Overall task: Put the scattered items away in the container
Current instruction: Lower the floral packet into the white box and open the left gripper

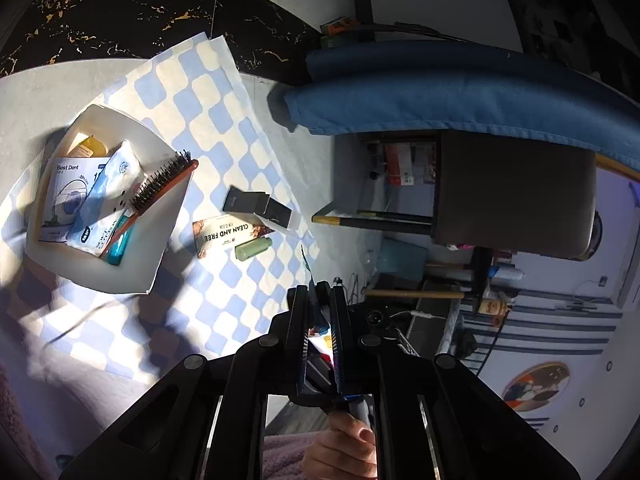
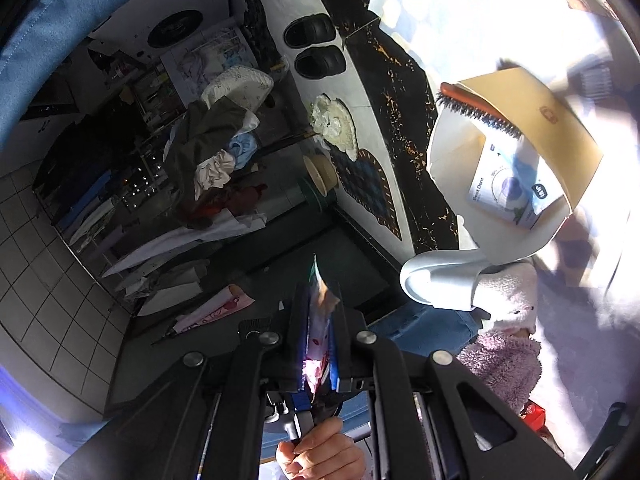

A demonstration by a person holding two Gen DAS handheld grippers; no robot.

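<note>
A white cardboard box (image 1: 154, 256) sits on the checked cloth at the left in the left wrist view. It holds a hairbrush (image 1: 160, 188), a Best Dent packet (image 1: 64, 196), wipes and a blue tube. On the cloth beside it lie a black box (image 1: 256, 206), a "Clean and Free" carton (image 1: 224, 234) and a small green bottle (image 1: 253, 249). My left gripper (image 1: 320, 296) is shut on a thin dark flat packet, seen edge-on. My right gripper (image 2: 320, 300) is shut on a thin colourful sachet, held beyond the table edge. The box (image 2: 460, 160) shows at the right in the right wrist view.
A blue cushioned chair (image 1: 460, 88) and a dark shelf unit (image 1: 512, 200) stand right of the table. In the right wrist view, a grey slipper (image 2: 440, 280) and fluffy sleeve are near; black shoes (image 2: 316, 46), piled clothes and rolled papers lie on the floor.
</note>
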